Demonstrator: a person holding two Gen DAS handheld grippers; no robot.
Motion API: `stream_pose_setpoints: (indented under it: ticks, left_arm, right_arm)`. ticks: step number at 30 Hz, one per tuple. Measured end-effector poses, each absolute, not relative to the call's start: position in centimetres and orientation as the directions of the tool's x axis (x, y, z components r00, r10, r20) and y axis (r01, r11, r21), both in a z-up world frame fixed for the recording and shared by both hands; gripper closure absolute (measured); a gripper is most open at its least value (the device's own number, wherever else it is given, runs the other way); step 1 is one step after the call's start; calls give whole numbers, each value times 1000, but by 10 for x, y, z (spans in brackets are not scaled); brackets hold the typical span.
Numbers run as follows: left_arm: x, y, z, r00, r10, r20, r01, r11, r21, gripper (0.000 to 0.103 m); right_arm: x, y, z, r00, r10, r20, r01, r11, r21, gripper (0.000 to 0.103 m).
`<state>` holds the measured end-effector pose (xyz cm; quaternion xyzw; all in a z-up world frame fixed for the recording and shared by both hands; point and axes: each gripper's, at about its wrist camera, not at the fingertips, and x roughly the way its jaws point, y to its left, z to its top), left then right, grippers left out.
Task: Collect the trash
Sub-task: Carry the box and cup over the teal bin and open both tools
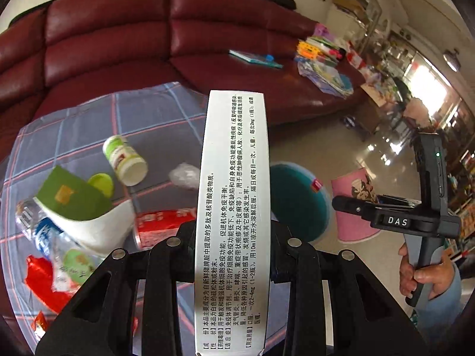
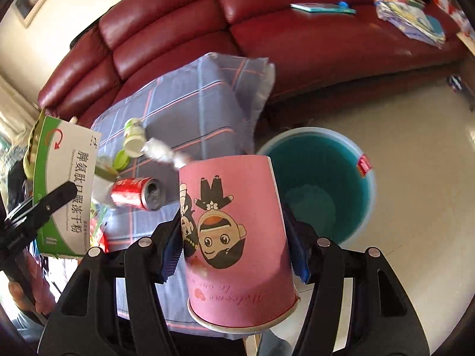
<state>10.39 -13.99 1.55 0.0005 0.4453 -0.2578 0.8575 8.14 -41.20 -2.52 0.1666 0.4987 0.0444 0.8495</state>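
My left gripper (image 1: 233,234) is shut on a white medicine box (image 1: 234,207) printed with black text, held above the table edge; the box also shows in the right wrist view (image 2: 63,190). My right gripper (image 2: 234,231) is shut on a pink paper cup (image 2: 237,243) with cartoon figures, held upside down beside the teal trash bin (image 2: 320,184). The bin also shows in the left wrist view (image 1: 297,198), as does the cup (image 1: 353,204). On the plaid tablecloth (image 1: 154,124) lie a red can (image 2: 136,192), a white bottle (image 1: 126,160), a green lid (image 1: 101,184) and crumpled plastic (image 1: 184,175).
A dark red leather sofa (image 1: 118,38) runs behind the table, with books and papers (image 1: 320,65) on its right end. A green-and-white carton (image 1: 80,207), a clear plastic bottle (image 1: 38,225) and red wrappers (image 1: 44,281) lie at the table's left. Glossy tile floor (image 2: 415,148) surrounds the bin.
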Motion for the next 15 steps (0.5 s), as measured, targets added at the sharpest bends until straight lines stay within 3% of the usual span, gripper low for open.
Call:
stream_pose_setpoints:
  ticks: [9,15]
  left_arm:
    - [161,-286,-46,282,-460,-842,560,792,-245,71]
    - [183,-336,-86,204,-422,-883,566,787,-245,69]
  right_arm:
    - [90,-515,-81,481,189,-856,310,876,368,45]
    - [106,-541,-111,446,200,-873,370,846,383,45]
